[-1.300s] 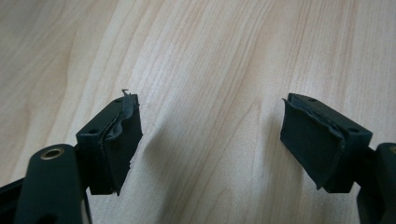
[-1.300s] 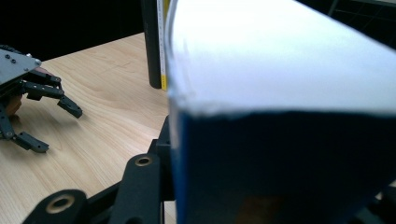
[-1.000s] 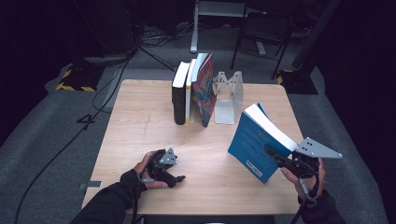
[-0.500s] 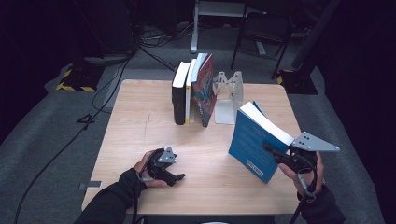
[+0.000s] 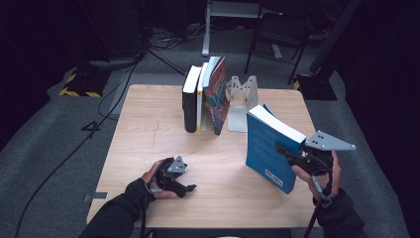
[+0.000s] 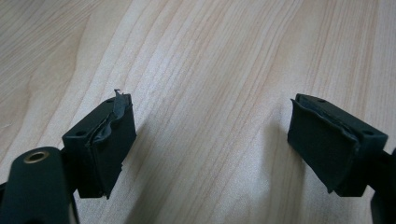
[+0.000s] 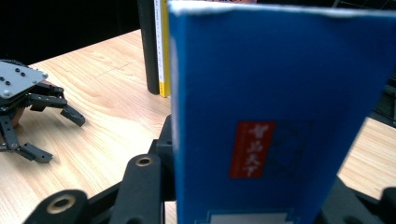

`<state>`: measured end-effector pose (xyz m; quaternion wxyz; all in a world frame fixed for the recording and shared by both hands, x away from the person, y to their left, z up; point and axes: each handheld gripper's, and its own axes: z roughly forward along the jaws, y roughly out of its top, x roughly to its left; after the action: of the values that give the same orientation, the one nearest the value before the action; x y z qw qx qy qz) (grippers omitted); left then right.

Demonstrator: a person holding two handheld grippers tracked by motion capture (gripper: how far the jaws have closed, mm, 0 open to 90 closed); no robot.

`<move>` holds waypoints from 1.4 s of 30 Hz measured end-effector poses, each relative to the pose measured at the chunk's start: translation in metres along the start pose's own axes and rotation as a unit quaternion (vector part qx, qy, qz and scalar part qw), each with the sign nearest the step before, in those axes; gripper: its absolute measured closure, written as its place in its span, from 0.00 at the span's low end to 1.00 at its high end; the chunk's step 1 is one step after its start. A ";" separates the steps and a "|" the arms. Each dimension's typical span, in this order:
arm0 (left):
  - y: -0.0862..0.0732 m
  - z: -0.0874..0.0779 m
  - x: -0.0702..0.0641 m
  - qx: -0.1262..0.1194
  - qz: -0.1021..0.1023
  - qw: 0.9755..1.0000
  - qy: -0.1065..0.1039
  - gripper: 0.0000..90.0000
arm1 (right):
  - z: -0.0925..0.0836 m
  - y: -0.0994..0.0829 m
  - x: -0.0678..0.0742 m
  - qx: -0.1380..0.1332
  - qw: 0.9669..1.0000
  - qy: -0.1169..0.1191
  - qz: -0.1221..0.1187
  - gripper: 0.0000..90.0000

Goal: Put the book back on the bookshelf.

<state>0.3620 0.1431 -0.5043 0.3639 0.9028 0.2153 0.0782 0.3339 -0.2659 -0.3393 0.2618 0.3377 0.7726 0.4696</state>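
Observation:
A thick blue book (image 5: 266, 148) with white page edges hangs tilted above the right side of the wooden table (image 5: 148, 124). My right gripper (image 5: 286, 151) is shut on its lower edge. In the right gripper view the blue book (image 7: 280, 116) stands upright between the jaws, with a red label on its cover. My left gripper (image 5: 188, 179) rests on the table near the front left, and its jaws stand wide apart. The left gripper (image 6: 210, 135) has bare wood between its pads. From the right gripper view, the left gripper (image 7: 32, 112) lies off to the left.
At the back middle stands a row of books: a black one (image 5: 189, 104), a white and yellow one (image 5: 200, 96) and a colourful one (image 5: 216, 96) that leans. A white bookend (image 5: 241, 101) stands to their right. Cables and chairs lie beyond the table.
My right gripper has lifted the blue book a little and carried it slightly toward the back. The left gripper has stayed still.

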 end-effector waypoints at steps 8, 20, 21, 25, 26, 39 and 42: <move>0.000 0.000 0.000 0.000 0.000 1.000 0.000 0.17 | 0.001 0.013 -0.003 0.004 1.000 -0.003 -0.005 0.68; 0.000 0.000 0.000 0.000 0.000 1.000 0.000 0.17 | 0.016 0.037 -0.011 -0.006 1.000 -0.012 -0.002 0.68; 0.000 0.000 0.000 0.001 0.000 1.000 0.001 0.17 | 0.018 0.037 -0.012 -0.005 1.000 -0.013 -0.002 0.68; 0.000 0.000 0.000 0.000 -0.002 1.000 0.001 0.17 | 0.025 0.039 -0.016 -0.004 1.000 -0.020 0.003 0.68; 0.000 0.000 0.000 0.000 -0.002 1.000 0.001 0.17 | 0.027 0.039 -0.017 -0.004 1.000 -0.021 0.005 0.68; 0.000 0.000 0.000 0.000 -0.002 1.000 0.000 0.17 | 0.051 0.054 -0.025 0.002 1.000 -0.025 0.003 0.68; 0.000 0.000 0.000 0.000 -0.002 1.000 0.001 0.17 | 0.056 0.062 -0.026 -0.002 1.000 -0.027 0.004 0.68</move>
<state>0.3618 0.1429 -0.5044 0.3643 0.9023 0.2169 0.0782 0.4078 -0.2342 -0.3046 0.2819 0.3527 0.7629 0.4628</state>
